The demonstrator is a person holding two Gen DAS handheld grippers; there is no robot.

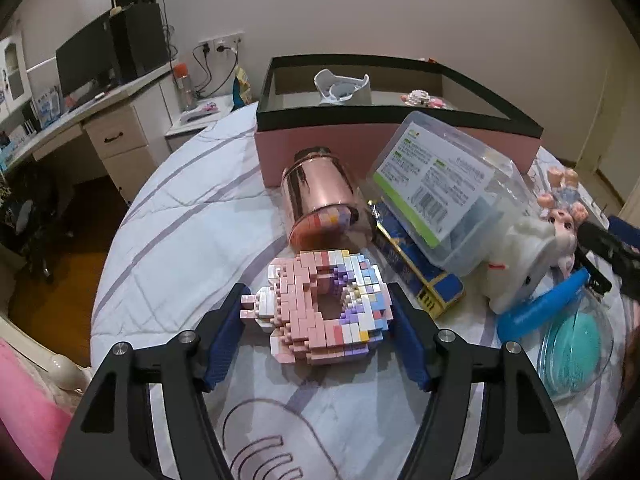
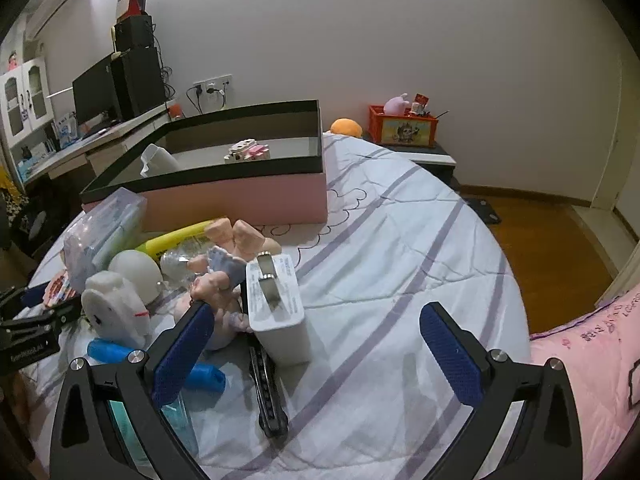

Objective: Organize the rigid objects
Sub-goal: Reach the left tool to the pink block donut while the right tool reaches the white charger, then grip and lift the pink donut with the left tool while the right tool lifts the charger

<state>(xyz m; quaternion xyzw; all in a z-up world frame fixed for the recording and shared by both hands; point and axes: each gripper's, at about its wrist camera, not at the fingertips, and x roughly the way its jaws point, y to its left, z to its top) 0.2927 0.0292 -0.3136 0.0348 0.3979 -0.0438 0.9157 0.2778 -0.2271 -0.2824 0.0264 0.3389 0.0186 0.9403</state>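
A pink, white and purple brick-built ring model (image 1: 320, 312) lies on the striped bedsheet. My left gripper (image 1: 318, 292) has a blue pad against each side of it, shut on the model. My right gripper (image 2: 316, 320) is open above the sheet, touching nothing. A white rectangular box (image 2: 276, 304) with a metal clip stands just inside its left finger (image 2: 184, 348). The pink storage box with a black rim (image 1: 400, 114) (image 2: 208, 178) sits beyond, holding a white cup-shaped item (image 1: 340, 86) and a small brick model (image 2: 246, 150).
A rose-gold can (image 1: 320, 200), a clear plastic container (image 1: 440, 184), a white plush toy (image 1: 520, 264), a doll (image 2: 224, 276), a blue tube (image 1: 548, 308) and a teal item in a clear case (image 1: 576, 352) crowd the sheet. A black beaded strap (image 2: 266, 392) lies near the white box.
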